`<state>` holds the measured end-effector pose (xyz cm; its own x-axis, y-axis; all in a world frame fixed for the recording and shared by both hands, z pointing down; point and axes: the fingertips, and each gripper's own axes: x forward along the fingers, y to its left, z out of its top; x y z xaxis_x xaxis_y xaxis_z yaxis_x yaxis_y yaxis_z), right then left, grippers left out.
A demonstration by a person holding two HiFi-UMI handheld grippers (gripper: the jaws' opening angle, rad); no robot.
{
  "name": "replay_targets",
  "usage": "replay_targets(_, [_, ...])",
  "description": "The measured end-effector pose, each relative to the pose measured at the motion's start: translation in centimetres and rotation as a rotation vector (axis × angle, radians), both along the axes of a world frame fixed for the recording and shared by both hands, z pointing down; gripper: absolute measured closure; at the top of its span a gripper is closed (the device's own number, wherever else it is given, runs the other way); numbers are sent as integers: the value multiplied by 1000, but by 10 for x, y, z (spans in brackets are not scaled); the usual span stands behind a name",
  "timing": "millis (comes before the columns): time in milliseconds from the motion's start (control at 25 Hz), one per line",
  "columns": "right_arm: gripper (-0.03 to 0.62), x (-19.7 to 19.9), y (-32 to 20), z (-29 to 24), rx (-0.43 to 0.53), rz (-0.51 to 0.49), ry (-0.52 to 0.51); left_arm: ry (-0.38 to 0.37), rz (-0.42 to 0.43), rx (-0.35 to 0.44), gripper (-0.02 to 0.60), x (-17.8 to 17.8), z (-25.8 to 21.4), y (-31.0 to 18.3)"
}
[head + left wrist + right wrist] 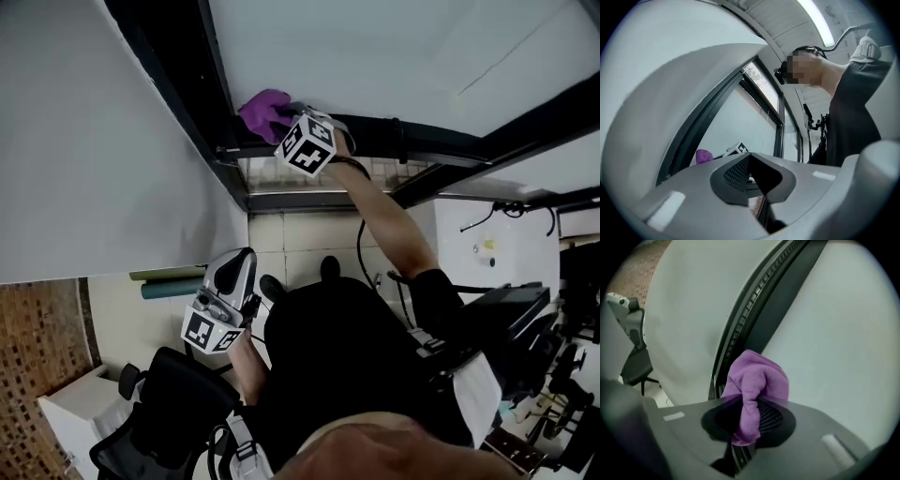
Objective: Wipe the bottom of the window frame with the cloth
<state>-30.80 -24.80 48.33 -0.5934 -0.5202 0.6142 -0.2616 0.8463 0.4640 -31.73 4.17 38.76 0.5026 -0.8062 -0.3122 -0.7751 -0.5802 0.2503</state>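
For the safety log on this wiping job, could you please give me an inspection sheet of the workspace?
Surface: dark window frame running under pale glass.
Job's things: purple cloth, bunched up and held at the frame's rail.
Clutter: nothing seen on the frame.
Grippers: right gripper is raised to the frame, with its jaws shut on the cloth. Left gripper is held low, with its jaws together and nothing between them.
Cables: black cable hangs beside the person's right arm.
Surroundings: black office chair and brick wall to the person's left.
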Motion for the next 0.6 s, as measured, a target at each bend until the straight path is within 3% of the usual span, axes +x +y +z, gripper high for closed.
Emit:
replay_targets(120, [529, -56, -7, 16, -70, -5, -57, -3, -20, 10, 581, -9, -2, 6])
replay_targets(280, [531, -90, -13, 52, -53, -44, 29, 9, -72, 11, 581, -27, -1, 15])
replay_targets(440, [531, -78, -10, 54, 60, -112, 159, 5, -73, 7, 581, -26, 0, 14])
replay_targets(600, [533, -23, -20, 61, 166, -103, 352, -7, -30, 8, 581, -9, -2, 8])
